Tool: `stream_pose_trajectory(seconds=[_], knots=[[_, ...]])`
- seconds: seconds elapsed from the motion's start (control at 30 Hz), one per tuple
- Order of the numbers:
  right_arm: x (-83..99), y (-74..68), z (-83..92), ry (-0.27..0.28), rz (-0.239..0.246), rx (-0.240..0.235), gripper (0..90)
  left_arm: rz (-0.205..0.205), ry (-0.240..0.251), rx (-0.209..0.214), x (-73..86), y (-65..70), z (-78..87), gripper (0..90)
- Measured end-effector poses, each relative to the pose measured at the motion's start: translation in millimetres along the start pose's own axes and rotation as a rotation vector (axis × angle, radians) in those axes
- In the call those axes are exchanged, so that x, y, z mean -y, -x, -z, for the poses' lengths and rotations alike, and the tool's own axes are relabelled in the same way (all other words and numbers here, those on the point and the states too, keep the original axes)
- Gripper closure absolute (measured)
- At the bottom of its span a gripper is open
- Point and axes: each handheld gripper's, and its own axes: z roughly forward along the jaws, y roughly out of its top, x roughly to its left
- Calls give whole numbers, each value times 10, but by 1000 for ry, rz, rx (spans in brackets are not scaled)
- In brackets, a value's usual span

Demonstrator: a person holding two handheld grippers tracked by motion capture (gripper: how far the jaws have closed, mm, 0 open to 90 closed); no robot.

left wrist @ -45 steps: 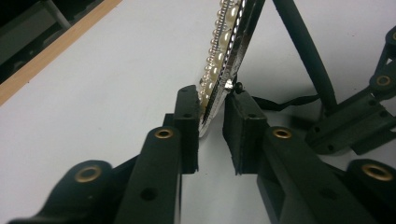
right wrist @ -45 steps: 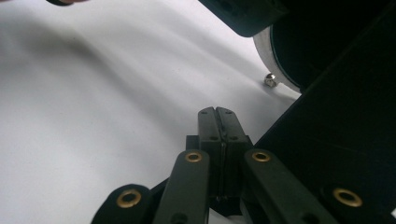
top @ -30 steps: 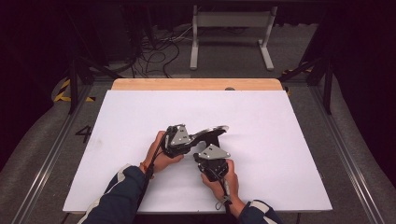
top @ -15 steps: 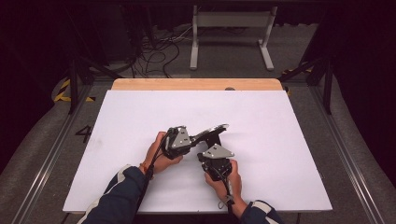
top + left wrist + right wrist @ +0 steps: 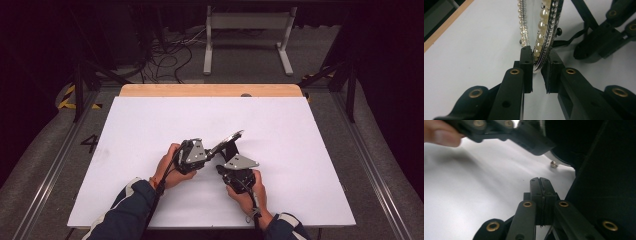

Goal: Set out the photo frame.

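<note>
Black and matte, my left gripper's (image 5: 539, 62) two pads are pinched on the silver rim of a round mirror (image 5: 545, 32) whose frame is edged with a row of cream pearl beads and a braided metal band; the pads press the lower edge of that rim from both sides, with a narrow gap left between the jaws below it. My right gripper (image 5: 540, 185) has its jaws pressed flat together with nothing between them, its tips hovering just above the white tabletop (image 5: 474, 195), beside the dark back of the mirror and under the left gripper's arm. In the high view the left gripper (image 5: 209, 154) holds the mirror (image 5: 226, 140) tilted up off the table, its black folding stand hanging behind it, just above the right gripper (image 5: 229, 160), and the two hands sit close together near the middle of the white sheet (image 5: 150, 125), in front of the bare wooden strip (image 5: 210, 90) at the far edge. My grip is what worries me: I have only a thin, curved, beaded edge between the pads, so the mirror could pivot or slide out if I tilt it further or loosen my hold, and it would drop glass-first onto the table. My closed right jaws are near enough to knock the stand or the frame if I push forward carelessly, and that nudge could twist the rim out of the left pads. A small metal nut or bead (image 5: 553, 164) lies loose on the table near the frame's edge.
</note>
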Motion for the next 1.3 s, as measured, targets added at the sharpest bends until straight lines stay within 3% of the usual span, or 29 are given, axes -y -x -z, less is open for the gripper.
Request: stream_pose_trajectory(seconds=[0.47, 0.77, 1.3], knots=[[-3, 199, 75, -19, 31, -41, 900, 0, 6, -7, -54, 96, -10, 798], [5, 273, 91, -26, 45, -45, 900, 46, 20, 10, -78, 132, -29, 779], [34, 383, 104, -26, 57, -68, 900, 76, 43, 36, -85, 154, -53, 756]])
